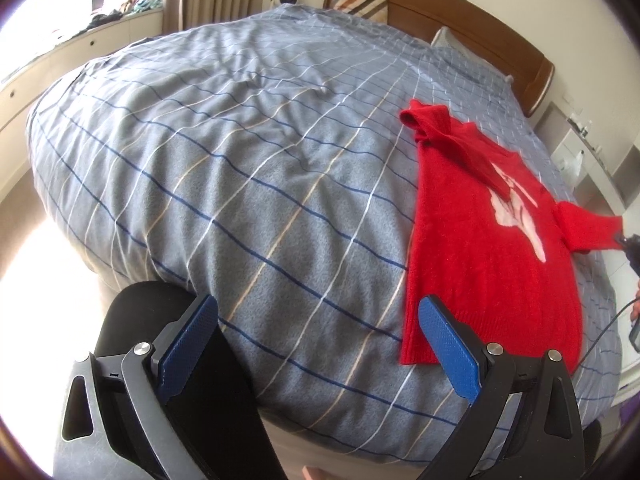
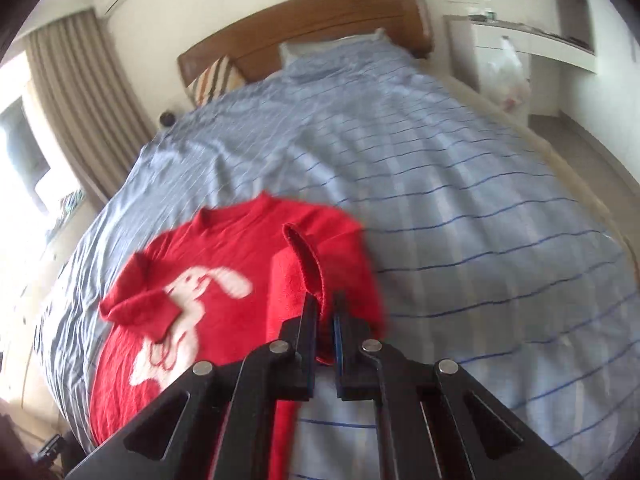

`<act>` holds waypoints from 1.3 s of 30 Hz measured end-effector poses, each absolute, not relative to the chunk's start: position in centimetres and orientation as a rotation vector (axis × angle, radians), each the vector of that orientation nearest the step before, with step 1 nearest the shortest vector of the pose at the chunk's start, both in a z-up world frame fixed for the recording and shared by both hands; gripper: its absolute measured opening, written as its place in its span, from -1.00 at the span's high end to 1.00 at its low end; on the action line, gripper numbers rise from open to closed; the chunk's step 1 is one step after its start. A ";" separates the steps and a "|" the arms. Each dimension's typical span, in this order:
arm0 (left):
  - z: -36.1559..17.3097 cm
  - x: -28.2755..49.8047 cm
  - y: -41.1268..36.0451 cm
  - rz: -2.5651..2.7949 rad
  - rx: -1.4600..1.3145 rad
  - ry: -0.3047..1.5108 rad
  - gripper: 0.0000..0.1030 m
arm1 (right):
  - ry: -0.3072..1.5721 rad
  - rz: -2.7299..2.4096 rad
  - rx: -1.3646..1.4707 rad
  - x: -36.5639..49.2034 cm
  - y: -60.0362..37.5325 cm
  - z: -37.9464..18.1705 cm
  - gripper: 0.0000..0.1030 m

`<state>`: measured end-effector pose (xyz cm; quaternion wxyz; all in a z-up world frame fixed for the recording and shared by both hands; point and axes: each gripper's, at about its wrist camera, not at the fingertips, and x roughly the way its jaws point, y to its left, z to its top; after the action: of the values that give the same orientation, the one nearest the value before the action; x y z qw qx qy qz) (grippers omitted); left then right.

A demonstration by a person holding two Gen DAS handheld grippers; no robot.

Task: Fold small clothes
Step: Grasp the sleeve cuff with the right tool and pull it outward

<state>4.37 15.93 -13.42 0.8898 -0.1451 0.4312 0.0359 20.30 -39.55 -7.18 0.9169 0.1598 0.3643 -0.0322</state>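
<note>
A small red sweater (image 1: 480, 248) with a white rabbit (image 2: 200, 292) on its chest lies flat near the bed's front edge. One sleeve (image 2: 140, 300) is folded across the chest. The other sleeve (image 2: 306, 256) is lifted off the bed, its cuff pinched in my right gripper (image 2: 325, 296), which is shut on it. In the left wrist view that gripper (image 1: 628, 242) shows at the far right edge, holding the sleeve out sideways. My left gripper (image 1: 318, 304) hangs open over the bed's edge, left of the sweater's hem, with nothing between its blue pads (image 1: 444, 344).
The sweater rests on a blue-grey checked blanket (image 1: 240, 160) that covers the bed. A wooden headboard (image 1: 460, 20) and a striped pillow (image 1: 360, 2) are at the far end. A person's dark leg (image 1: 160, 320) stands below my left gripper. A white bag (image 2: 508, 76) is beside the bed.
</note>
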 end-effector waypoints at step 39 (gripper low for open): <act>-11.6 4.4 8.9 -0.006 -0.107 0.920 -0.96 | 0.717 -0.597 0.466 4.5 -57.5 -14.6 -0.10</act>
<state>4.43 8.90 -11.58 0.8947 -0.0516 0.4438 -0.0029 4.55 -57.49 -14.64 0.8670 0.2227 0.3427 -0.2850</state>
